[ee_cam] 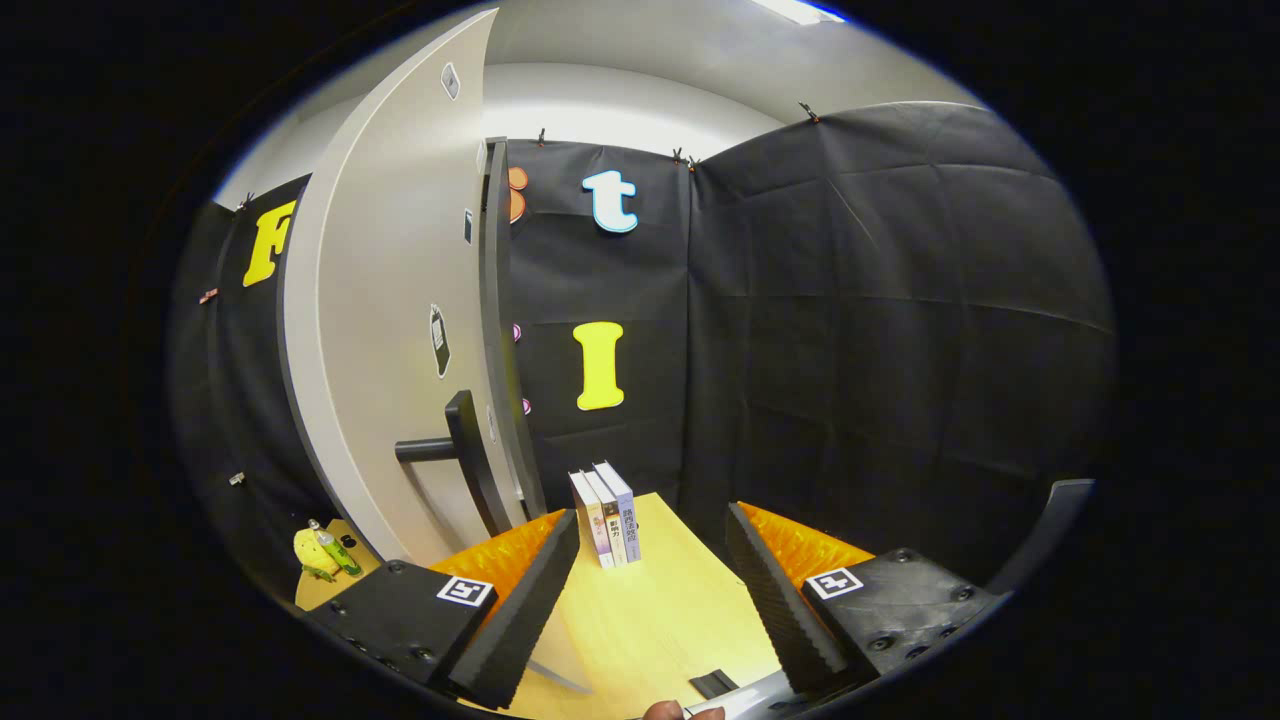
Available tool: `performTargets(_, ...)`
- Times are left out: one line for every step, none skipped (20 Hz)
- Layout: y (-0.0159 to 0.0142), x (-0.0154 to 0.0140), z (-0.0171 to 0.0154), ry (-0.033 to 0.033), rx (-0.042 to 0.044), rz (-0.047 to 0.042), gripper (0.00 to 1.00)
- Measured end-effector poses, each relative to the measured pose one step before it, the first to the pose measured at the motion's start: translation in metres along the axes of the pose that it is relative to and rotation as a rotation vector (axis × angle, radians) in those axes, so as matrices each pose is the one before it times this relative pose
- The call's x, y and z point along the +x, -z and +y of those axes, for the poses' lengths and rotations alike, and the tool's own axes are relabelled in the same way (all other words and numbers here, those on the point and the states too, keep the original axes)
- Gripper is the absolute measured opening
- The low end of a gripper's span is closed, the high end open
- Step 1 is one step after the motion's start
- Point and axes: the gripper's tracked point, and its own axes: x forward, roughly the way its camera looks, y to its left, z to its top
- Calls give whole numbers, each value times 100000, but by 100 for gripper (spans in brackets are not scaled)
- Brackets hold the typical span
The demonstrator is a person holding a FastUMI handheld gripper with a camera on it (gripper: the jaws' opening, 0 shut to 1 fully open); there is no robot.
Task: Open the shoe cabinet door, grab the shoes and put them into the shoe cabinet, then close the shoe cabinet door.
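Black cloth is hanging as the booth's wall point(880, 300) all around, and a pale wooden counter point(660, 610) is stretching out beneath the gripper point(650, 590). Its jaws are standing wide apart, released, with nothing between them but bare counter. Just ahead of the jaws, three books point(606, 517) are standing upright side by side on the counter, spines facing the gripper. Off to the left of the books, the shoe cabinet door point(395, 330) is rising tall and grey, seemingly swung open and showing its thin edge, with a dark bar handle point(455, 450) sticking out low on its face and a few small stickers dotted up it. Beyond the left finger, low down beside the door, a yellow toy point(313, 552) and a small green bottle point(335, 549) are sitting together on a wooden surface. At the very bottom, below the jaws, a fingertip point(672, 711) is peeking in next to a small dark object point(714, 684) lying on the counter.
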Motion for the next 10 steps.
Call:
performTargets(170,-221,659,-148,328,517,98)
performTargets(171,-360,766,-637,-56,-81,98)
performTargets(165,-403,965,-1199,-204,280,98)
performTargets(191,-378,1126,-1526,29,374,98)
performTargets(149,-143,953,-1694,628,326,98)
performTargets(328,-216,1460,-2153,532,480,97)
performTargets(246,-306,1733,-2360,726,320,97)
performTargets(316,-182,1722,-2257,494,474,97)
performTargets(185,-44,1685,-2303,-62,-49,98)
performTargets(110,15,1616,-2386,-293,-188,98)
